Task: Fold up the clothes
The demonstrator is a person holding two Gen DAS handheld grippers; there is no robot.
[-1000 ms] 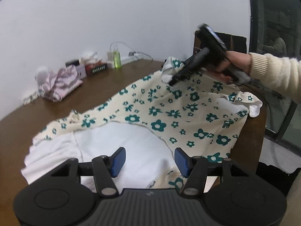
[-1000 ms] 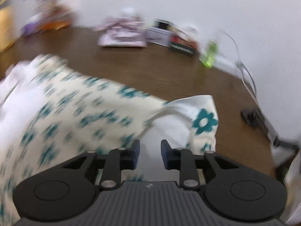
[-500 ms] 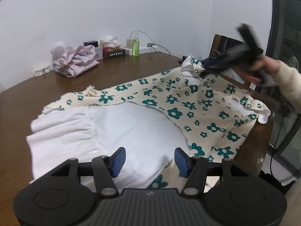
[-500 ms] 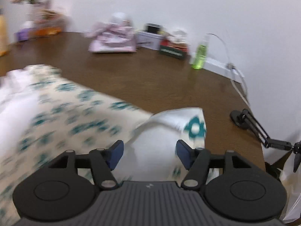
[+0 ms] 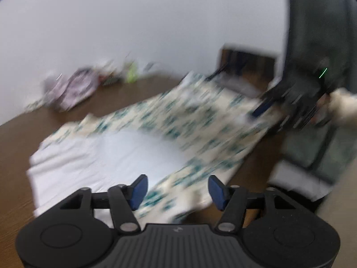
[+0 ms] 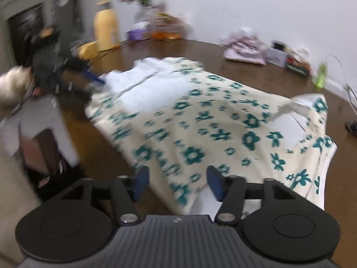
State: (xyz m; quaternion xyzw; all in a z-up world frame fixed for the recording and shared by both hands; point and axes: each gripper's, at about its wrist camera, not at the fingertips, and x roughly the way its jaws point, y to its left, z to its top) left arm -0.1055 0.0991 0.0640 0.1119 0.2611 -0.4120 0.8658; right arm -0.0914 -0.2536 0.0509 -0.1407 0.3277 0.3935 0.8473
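Note:
A cream garment with teal flowers (image 6: 218,122) lies spread on the brown table (image 6: 256,73), its white lining (image 5: 116,154) turned up along one side. My left gripper (image 5: 177,188) hovers open over the garment's near hem, nothing between its blue pads. My right gripper (image 6: 176,183) is open too, above the opposite edge where the cloth hangs off the table. Each gripper shows blurred in the other's view: the right gripper (image 5: 263,108) at the far side, the left gripper (image 6: 93,80) by the white part. A folded sleeve corner (image 6: 312,107) rests on the cloth.
A pink crumpled garment (image 6: 245,49), small boxes (image 6: 296,64) and a green bottle (image 6: 320,78) sit along the wall. A yellow bottle (image 6: 106,31) and flowers (image 6: 142,6) stand at the far left. A chair (image 5: 247,67) stands beyond the table edge.
The right gripper opened, let go of the sleeve corner and pulled back to the table's near edge. The left gripper swung right and back; both views are motion-blurred.

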